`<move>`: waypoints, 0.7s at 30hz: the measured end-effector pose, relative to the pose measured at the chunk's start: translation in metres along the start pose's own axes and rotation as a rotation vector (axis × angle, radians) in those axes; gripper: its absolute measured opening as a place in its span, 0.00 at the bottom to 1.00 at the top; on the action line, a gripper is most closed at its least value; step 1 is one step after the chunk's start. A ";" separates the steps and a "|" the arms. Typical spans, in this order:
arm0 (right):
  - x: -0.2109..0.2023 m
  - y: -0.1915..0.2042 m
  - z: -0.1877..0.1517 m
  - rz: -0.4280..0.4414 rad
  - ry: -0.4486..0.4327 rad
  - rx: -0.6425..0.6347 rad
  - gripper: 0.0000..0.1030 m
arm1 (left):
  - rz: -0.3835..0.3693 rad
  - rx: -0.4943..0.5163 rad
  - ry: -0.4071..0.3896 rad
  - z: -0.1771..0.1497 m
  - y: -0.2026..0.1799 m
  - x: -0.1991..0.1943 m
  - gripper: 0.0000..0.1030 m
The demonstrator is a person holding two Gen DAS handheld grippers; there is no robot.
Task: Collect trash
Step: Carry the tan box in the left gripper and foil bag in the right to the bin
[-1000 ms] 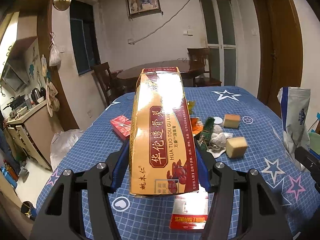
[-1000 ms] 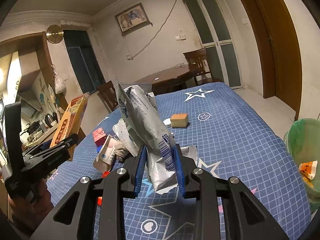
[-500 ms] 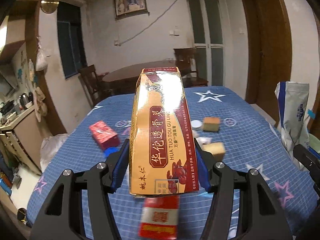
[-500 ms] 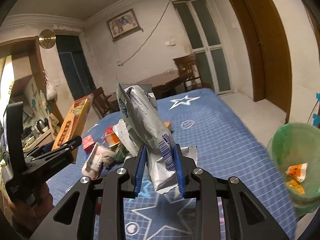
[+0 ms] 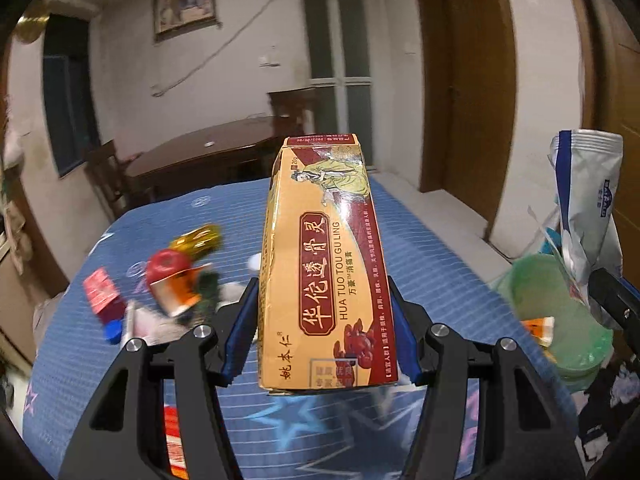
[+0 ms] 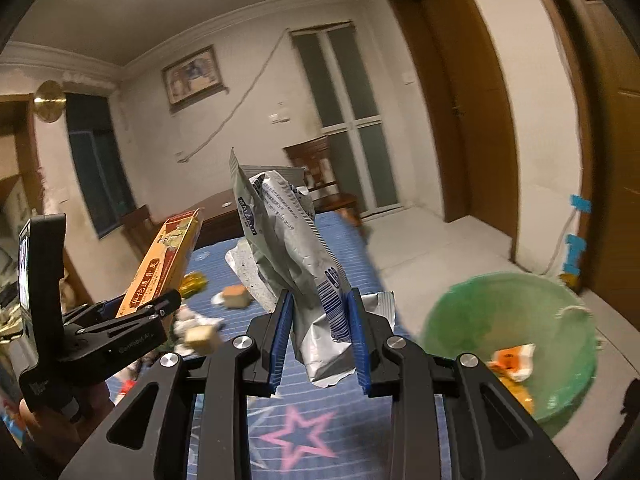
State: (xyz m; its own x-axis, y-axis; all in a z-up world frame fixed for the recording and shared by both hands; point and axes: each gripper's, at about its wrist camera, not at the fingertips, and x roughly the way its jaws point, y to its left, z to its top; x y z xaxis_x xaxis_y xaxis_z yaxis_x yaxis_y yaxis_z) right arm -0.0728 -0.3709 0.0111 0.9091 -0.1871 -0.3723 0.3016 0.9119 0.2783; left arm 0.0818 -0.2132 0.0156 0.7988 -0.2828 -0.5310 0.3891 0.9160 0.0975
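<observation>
Long yellow-and-maroon cardboard box (image 5: 326, 280) with Chinese print: pinched at its lower end between the blue pads of the left tool (image 5: 320, 336), standing up and forward from it, above the table (image 5: 420, 240). Crumpled silver-and-blue foil pouch (image 6: 296, 264): pinched at its lower end by the right tool (image 6: 318, 340), jaws narrow, pouch rising up and leaning left. Green plastic bin (image 6: 516, 344), bag-lined: below and to the right of the right tool, off the table edge; orange-and-white wrapper (image 6: 512, 360) lies inside. Table wears a blue grid cloth with stars. Loose litter (image 5: 176, 288) on it, ahead-left of the left tool: red packet, gold wrapper, blue cap, all blurred. Tan cube-shaped blocks (image 6: 202, 334) lie left of the right tool. Left tool sits far left in the right wrist view.
</observation>
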 end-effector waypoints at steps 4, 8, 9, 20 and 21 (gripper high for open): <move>-0.010 -0.035 0.005 -0.061 -0.012 0.034 0.28 | -0.039 0.055 -0.007 0.004 -0.033 0.008 0.55; -0.025 -0.076 0.012 -0.149 -0.027 0.055 0.28 | -0.084 0.118 -0.006 0.005 -0.074 0.016 0.55; -0.027 -0.085 0.012 -0.165 -0.027 0.063 0.28 | -0.095 0.136 -0.006 0.005 -0.083 0.018 0.55; -0.045 -0.212 0.007 -0.345 0.026 0.218 0.29 | -0.250 0.335 0.037 -0.011 -0.171 0.051 0.55; -0.043 -0.220 0.004 -0.351 0.037 0.227 0.29 | -0.275 0.346 0.049 -0.011 -0.177 0.054 0.55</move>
State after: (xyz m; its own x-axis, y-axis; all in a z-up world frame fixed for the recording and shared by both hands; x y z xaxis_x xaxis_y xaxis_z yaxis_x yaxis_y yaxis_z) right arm -0.1771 -0.5652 -0.0307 0.7300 -0.4556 -0.5095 0.6511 0.6903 0.3155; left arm 0.0508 -0.3873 -0.0397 0.6247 -0.4813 -0.6149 0.7213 0.6573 0.2183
